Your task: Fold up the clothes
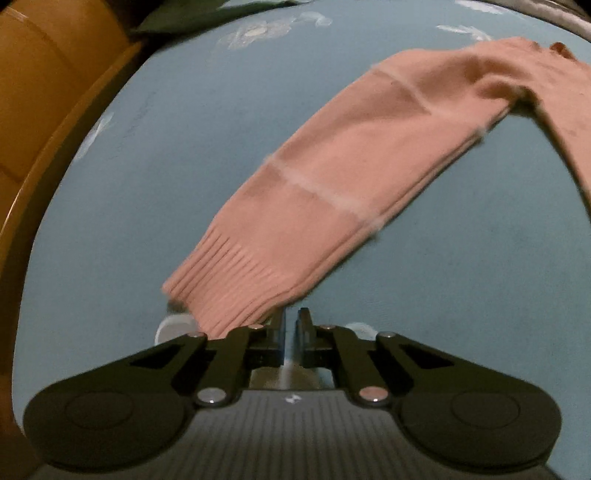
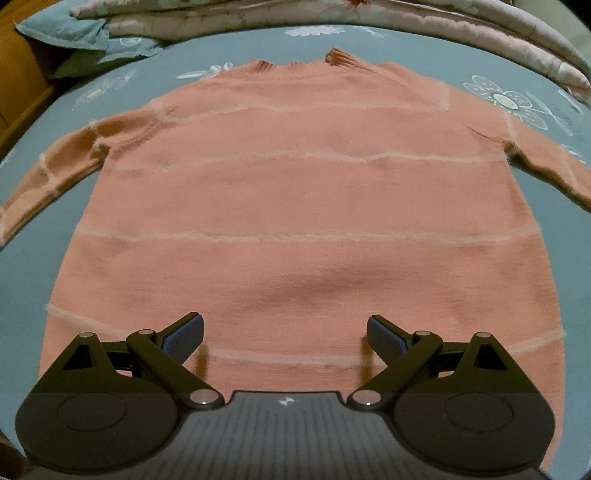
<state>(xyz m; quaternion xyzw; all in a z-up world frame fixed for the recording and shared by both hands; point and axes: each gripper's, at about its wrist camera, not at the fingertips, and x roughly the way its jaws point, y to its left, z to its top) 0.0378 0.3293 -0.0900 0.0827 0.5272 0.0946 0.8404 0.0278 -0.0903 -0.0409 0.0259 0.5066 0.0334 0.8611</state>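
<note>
A pink sweater with pale stripes lies flat on a blue floral bedsheet, neck away from me, both sleeves spread out. In the left wrist view its left sleeve runs from the upper right down to its ribbed cuff. My left gripper has its fingers nearly together, a thin gap between them, just right of the cuff's edge; no cloth shows between them. My right gripper is wide open over the sweater's lower part, near the hem, holding nothing.
A wooden bed frame runs along the left. Folded quilts and a blue pillow lie beyond the sweater's neck. Bare sheet lies right of the sleeve.
</note>
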